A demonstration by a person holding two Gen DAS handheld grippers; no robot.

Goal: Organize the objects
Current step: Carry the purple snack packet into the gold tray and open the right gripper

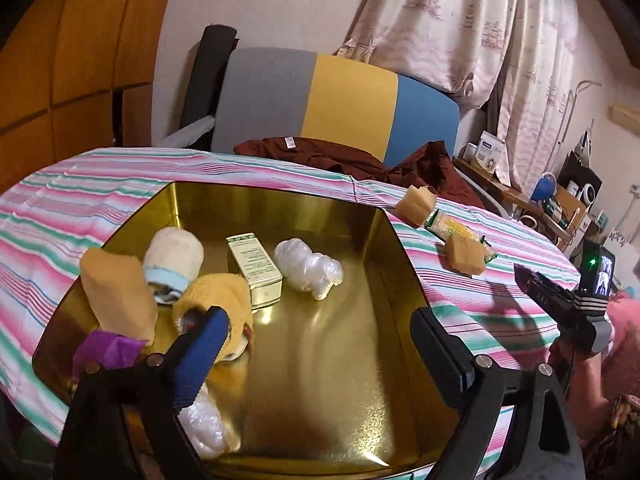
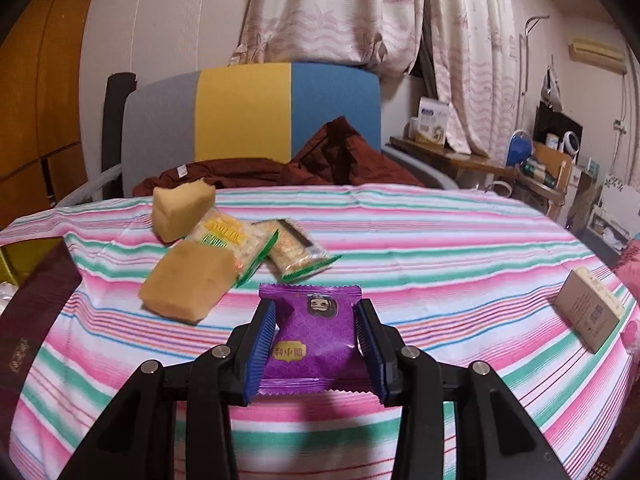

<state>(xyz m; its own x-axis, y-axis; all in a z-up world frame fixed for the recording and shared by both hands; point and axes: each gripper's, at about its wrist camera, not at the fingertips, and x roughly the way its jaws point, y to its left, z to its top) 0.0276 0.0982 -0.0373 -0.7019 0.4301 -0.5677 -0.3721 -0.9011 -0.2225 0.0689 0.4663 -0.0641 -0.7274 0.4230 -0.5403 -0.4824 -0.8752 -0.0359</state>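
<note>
A gold tin tray (image 1: 352, 360) sits on the striped table and holds rolled socks (image 1: 174, 258), a yellow sock (image 1: 224, 300), a tan pouch (image 1: 116, 296), a small cream box (image 1: 256, 268), a clear plastic wad (image 1: 308, 266) and a purple packet (image 1: 108, 350). My left gripper (image 1: 320, 344) is open and empty above the tray. My right gripper (image 2: 316, 336) is shut on a purple snack packet (image 2: 316, 332) just above the cloth. Two tan sponge cakes (image 2: 188, 280) (image 2: 182, 210) and green-edged cracker packets (image 2: 256, 248) lie beyond it.
A cardboard box (image 2: 592, 312) lies at the table's right edge. A dark red lid (image 2: 32, 320) stands at the left. A brown garment (image 2: 320, 164) drapes the far edge before a grey, yellow and blue chair (image 2: 244, 116). The right gripper's body (image 1: 568, 300) shows at the left view's right.
</note>
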